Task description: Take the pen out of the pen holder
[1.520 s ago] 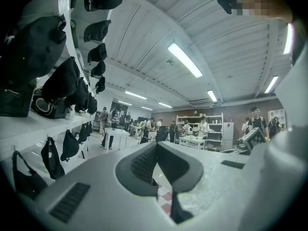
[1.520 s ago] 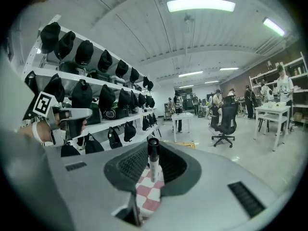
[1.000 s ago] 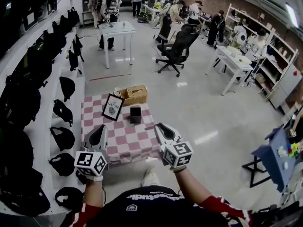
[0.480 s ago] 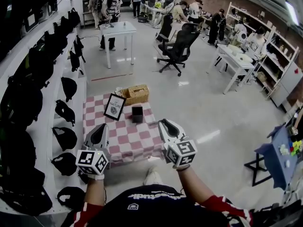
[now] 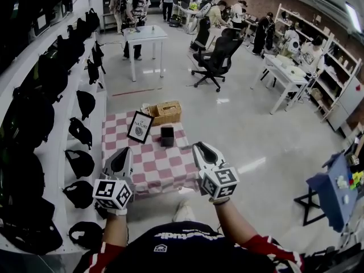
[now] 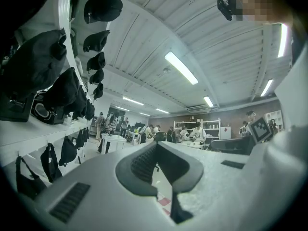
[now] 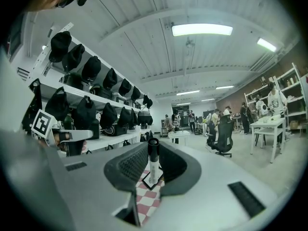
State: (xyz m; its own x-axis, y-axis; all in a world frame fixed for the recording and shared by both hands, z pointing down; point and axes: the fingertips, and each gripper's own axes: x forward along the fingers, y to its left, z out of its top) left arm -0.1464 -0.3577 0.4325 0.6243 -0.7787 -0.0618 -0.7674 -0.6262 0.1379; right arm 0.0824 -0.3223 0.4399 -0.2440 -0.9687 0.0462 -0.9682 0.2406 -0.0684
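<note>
- The right claw (image 7: 153, 148) is pinched on the pen (image 7: 153, 166), a white-barrelled one with a black cap. It is held upright between the tips, which makes sense, as that is how a pen lifts straight out of a holder.
- The black pen holder (image 5: 167, 136) sits on the checked worktop (image 5: 165, 172), ahead of that claw and to its left. I judge the pen is already clear of it and the main job is done.
- That claw points level over the near right edge of the worktop, probably to keep the pen away from the other things there.
- The left claw (image 5: 120, 159) hangs level over the near left edge, its tips drawn together on nothing. It looks parked out of the way, since one hand is enough here.
- A framed picture (image 5: 140, 127) stands just left of the holder and a wicker basket (image 5: 165, 112) behind it, both apart from the claws. What remains, I reckon, is finding somewhere to lay the pen.
</note>
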